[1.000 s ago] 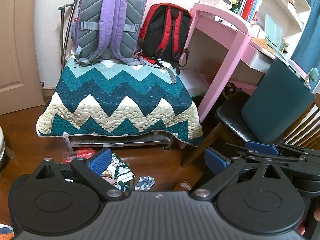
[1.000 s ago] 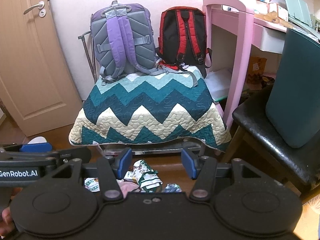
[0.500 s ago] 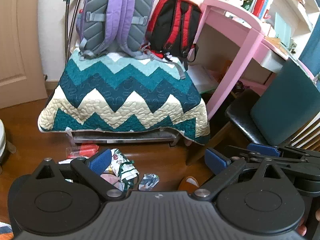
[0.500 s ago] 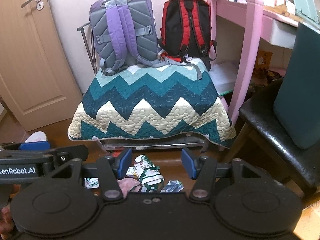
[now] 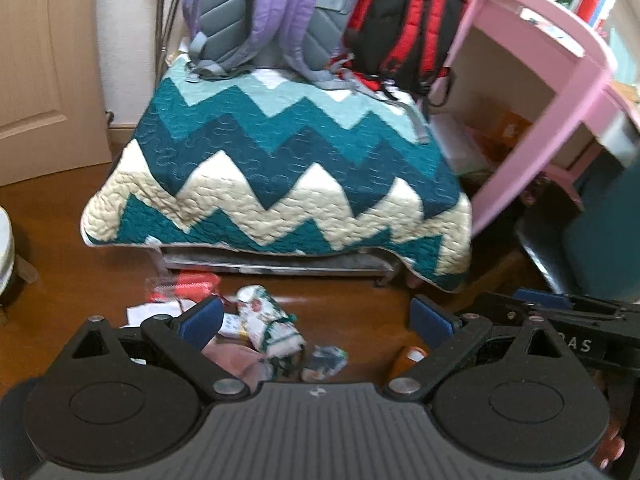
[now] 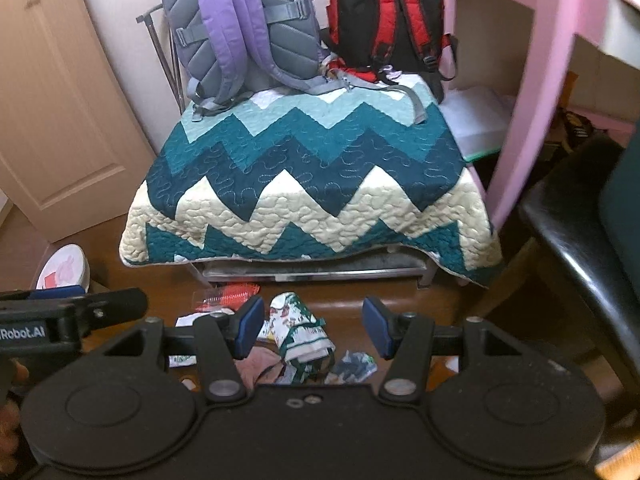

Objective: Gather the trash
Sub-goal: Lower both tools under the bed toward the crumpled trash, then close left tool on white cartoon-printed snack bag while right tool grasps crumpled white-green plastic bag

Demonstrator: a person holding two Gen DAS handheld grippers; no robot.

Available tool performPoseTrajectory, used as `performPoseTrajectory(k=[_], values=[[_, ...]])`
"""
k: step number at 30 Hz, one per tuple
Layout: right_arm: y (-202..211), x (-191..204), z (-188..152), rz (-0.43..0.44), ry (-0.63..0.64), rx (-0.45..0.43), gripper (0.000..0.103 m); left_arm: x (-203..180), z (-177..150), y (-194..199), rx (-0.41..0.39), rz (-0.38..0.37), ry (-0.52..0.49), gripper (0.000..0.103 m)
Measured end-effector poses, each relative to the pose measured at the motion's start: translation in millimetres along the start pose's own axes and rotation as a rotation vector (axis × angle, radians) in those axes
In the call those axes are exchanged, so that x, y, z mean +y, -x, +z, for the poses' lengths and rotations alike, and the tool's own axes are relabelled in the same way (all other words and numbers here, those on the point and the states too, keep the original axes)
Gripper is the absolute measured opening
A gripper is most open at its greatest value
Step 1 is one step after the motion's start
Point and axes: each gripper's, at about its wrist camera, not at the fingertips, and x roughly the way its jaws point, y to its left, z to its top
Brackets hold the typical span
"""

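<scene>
Trash lies scattered on the brown wooden floor in front of a quilt-covered bench. A crumpled white-and-green wrapper (image 5: 269, 322) (image 6: 299, 330) is the largest piece. Beside it are a red-striped clear packet (image 5: 188, 283) (image 6: 229, 295), a small bluish wrapper (image 5: 325, 362) (image 6: 354, 364), white paper scraps (image 5: 150, 313) and a pinkish crumpled piece (image 5: 236, 360) (image 6: 256, 364). My left gripper (image 5: 316, 318) is open above the pile, holding nothing. My right gripper (image 6: 314, 324) is also open and holds nothing, hovering over the same wrappers. The right gripper's body (image 5: 560, 316) shows at the left view's right edge.
The zigzag teal-and-cream quilt (image 5: 280, 168) (image 6: 312, 184) covers a low bench carrying a purple-grey backpack (image 6: 244, 28) and a red-black backpack (image 6: 388, 12). A pink desk (image 5: 560, 80) and black chair (image 6: 580, 240) stand right. A door (image 6: 52, 100) and a white round container (image 6: 64, 268) are left.
Both grippers have moved forward and tilted down toward the floor; the trash pile now sits higher and larger between the fingers. Both stay open.
</scene>
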Motion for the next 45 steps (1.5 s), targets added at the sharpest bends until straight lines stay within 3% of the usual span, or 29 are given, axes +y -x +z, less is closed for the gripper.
performPoseTrajectory(k=[7, 12, 17, 24, 30, 35, 39, 45], values=[[-83.0, -3.9, 26.5, 0.052, 0.087, 0.035, 0.056, 53.7, 35.9, -58.5, 0.043, 0.085, -0.019, 0.1], [-140.9, -5.1, 33.3, 0.07, 0.1, 0.091, 0.056, 94.1, 46.5, -110.6, 0.139, 0.137, -0.037, 0.1], [-197.4, -10.9, 27.5, 0.074, 0.099, 0.16, 0.056, 111.1, 40.8, -165.3, 0.249, 0.13, -0.07, 0.1], [-282.7, -33.2, -15.5, -0.012, -0.004, 0.347, 0.055, 90.6, 14.0, -262.3, 0.42, 0.074, -0.136, 0.1], [-343.1, -56.1, -67.0, -0.083, -0.151, 0.576, 0.055, 69.4, -16.2, -348.1, 0.527, 0.096, -0.219, 0.1], [-373.8, -66.2, -93.5, -0.076, -0.238, 0.639, 0.055, 78.9, -28.4, -406.6, 0.591, 0.07, -0.089, 0.1], [-400.9, -79.8, -110.8, -0.086, -0.353, 0.665, 0.055, 89.8, -33.5, -442.1, 0.599, 0.092, 0.012, 0.1], [-434.8, -95.2, -128.3, -0.118, -0.454, 0.68, 0.055, 94.1, -46.6, -483.1, 0.612, 0.127, 0.075, 0.099]])
